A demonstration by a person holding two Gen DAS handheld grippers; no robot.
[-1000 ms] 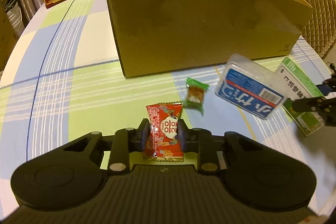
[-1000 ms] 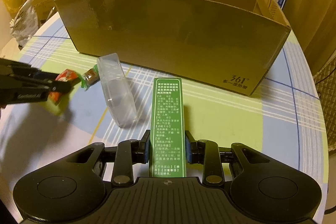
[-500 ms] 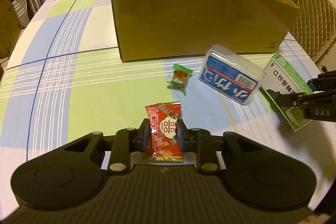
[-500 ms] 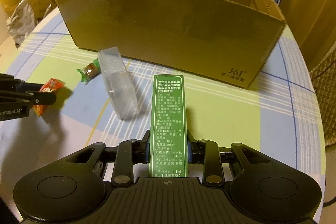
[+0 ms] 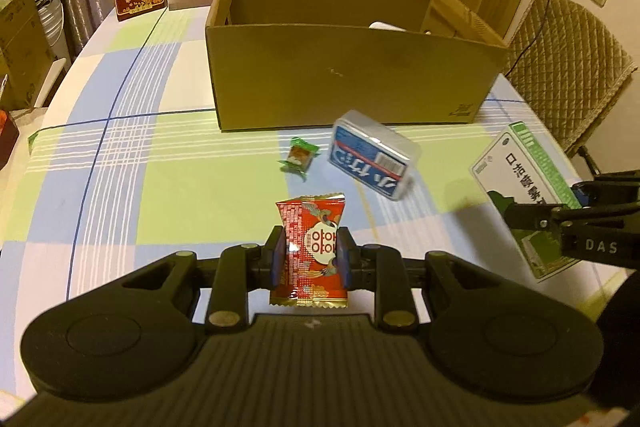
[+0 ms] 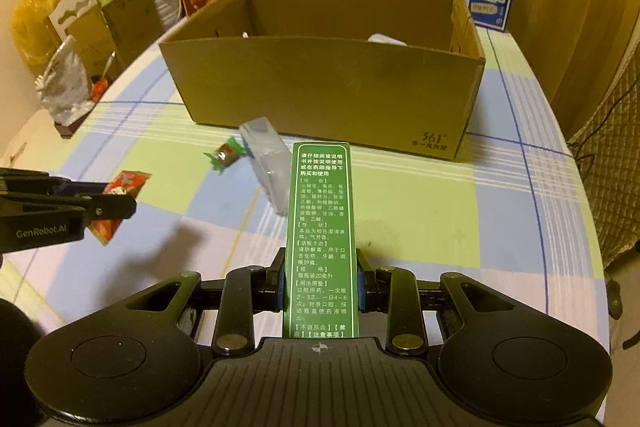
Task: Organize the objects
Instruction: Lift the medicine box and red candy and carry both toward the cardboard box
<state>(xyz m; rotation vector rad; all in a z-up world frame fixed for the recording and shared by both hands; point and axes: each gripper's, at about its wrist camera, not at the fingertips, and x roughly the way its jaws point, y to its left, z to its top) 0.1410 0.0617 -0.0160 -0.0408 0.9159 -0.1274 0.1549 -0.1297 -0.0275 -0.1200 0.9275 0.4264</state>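
Where the checked tablecloth spread out, the open cardboard box stood as the biggest thing on it, and everything else sat on the near side of that box. Its inside was mostly hidden by the front wall; only a pale rounded sliver showed above the rim, too little to name. Just before the box's front wall lay a clear plastic case with a blue label, partly covered in the right wrist view by the green medicine carton. That carton was clamped between the fingers of the right gripper, raised off the cloth nearer than the box, its near end cut off by the gripper body. Further left of the box's front, the left gripper was closed on a red snack packet, held upright. Smallest, a green-wrapped candy lay on the cloth beside the plastic case, its print unreadable.
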